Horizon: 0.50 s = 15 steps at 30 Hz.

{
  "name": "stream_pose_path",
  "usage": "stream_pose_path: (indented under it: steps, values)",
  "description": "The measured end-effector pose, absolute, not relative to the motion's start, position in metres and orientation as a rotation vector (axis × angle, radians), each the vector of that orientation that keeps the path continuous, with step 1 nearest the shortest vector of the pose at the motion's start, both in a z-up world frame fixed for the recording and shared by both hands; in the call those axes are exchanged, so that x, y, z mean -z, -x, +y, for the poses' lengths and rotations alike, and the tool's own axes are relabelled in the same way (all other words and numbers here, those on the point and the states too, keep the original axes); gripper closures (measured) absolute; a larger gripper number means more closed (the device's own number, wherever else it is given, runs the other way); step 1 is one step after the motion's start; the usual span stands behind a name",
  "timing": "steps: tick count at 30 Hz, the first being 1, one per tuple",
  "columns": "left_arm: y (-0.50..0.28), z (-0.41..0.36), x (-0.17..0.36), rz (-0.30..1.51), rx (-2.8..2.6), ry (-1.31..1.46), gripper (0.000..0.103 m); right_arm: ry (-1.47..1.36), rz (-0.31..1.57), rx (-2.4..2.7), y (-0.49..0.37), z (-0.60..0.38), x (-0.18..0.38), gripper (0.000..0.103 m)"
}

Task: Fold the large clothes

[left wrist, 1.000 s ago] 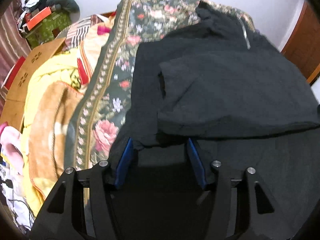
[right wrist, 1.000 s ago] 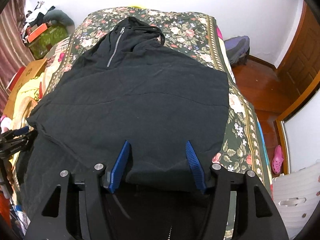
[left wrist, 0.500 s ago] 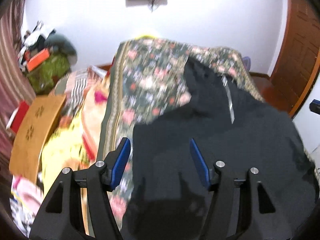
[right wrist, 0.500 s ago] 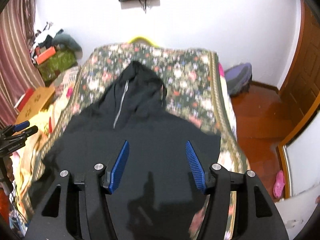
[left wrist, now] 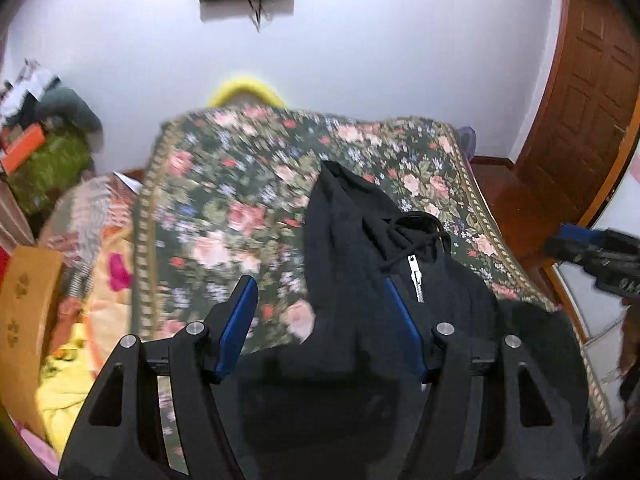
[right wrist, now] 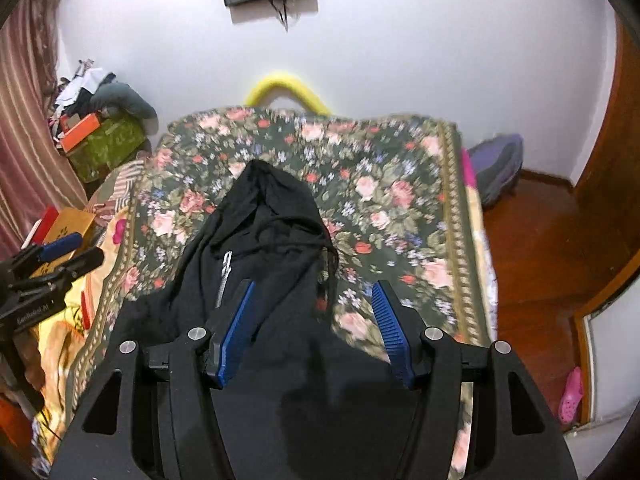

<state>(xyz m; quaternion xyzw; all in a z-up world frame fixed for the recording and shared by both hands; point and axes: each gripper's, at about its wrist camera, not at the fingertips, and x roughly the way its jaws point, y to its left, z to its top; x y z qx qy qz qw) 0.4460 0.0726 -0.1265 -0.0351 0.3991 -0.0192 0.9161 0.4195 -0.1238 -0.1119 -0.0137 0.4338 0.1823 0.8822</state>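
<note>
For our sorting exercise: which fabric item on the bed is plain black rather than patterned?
The zip-up hoodie, lying on the floral bedspread; the blankets alongside are striped or coloured.

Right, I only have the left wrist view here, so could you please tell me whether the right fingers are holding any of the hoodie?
Observer: No. In the right wrist view the right gripper is open over the black hoodie, with no fabric pinched between its fingers.
Operator: Thank you. Is anything lying on the floor on that side of the bed?
Observer: Yes, a pink slipper lies on the wooden floor near the picture's right edge.
Operator: And where does my left gripper sit, seen from there?
Observer: The left gripper shows at the left edge of that view, beside the bed and apart from the hoodie.
</note>
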Motion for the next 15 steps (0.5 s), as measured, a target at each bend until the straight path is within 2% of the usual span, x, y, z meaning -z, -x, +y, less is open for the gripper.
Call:
stream_pose_path:
  steps: [12, 13, 15]
  values:
    - [-0.549, 0.068, 0.208, 0.983, 0.015, 0.186, 0.039, -0.06, 1.193, -0.343, -0.522, -0.088, 0.205, 0.048]
    - [-0.552, 0.066, 0.214, 0.991, 0.023, 0.188, 0.041, -0.056, 1.208, -0.341, -0.526, -0.086, 0.211, 0.048]
    - [-0.555, 0.064, 0.222, 1.0, 0.038, 0.197, 0.06, -0.1, 1.219, -0.344, -0.532, -0.088, 0.219, 0.048]
